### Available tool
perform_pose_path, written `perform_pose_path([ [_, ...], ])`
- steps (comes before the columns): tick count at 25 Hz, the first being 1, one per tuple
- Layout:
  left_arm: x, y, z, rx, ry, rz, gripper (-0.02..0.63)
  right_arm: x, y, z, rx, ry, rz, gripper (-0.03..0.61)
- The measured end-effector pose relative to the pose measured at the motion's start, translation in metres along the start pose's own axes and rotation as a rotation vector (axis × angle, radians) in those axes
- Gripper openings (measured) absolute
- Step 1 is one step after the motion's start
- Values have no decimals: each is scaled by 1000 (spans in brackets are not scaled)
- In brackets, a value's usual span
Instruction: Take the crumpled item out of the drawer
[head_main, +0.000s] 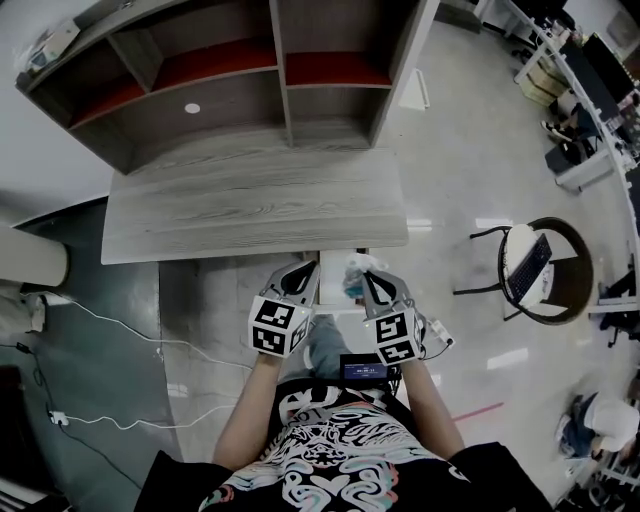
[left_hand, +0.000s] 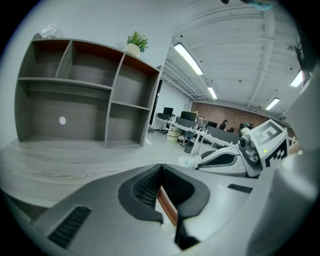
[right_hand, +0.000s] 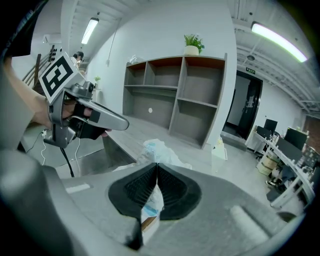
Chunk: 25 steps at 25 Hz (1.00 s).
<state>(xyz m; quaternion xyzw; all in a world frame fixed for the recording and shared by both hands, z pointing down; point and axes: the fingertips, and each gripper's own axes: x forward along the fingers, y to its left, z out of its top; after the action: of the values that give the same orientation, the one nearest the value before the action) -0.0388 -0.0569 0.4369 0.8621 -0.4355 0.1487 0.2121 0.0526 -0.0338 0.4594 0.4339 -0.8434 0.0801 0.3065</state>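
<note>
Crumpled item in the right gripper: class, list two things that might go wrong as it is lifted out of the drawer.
1. The right gripper pinches only a thin fold of the crumpled item. Most of it bulges beyond the jaws, so it may tear or slip free.
2. The left gripper is clamped on the drawer panel. If that hold shifts, the drawer might slide and knock the item.

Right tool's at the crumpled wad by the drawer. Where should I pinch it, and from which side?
Pinch a bunched fold at its near edge, coming in from the person's side. The crumpled wad is soft and shapeless, so any gathered fold should hold. The right tool appears shut on such a fold, the bulk bulging beyond its tips.
</note>
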Motion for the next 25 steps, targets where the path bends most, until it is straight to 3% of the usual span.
perform_pose_path([
  [25,-6,1,-3,-6,-12,12,5,-22,-4,-4,43,3,-32,11],
])
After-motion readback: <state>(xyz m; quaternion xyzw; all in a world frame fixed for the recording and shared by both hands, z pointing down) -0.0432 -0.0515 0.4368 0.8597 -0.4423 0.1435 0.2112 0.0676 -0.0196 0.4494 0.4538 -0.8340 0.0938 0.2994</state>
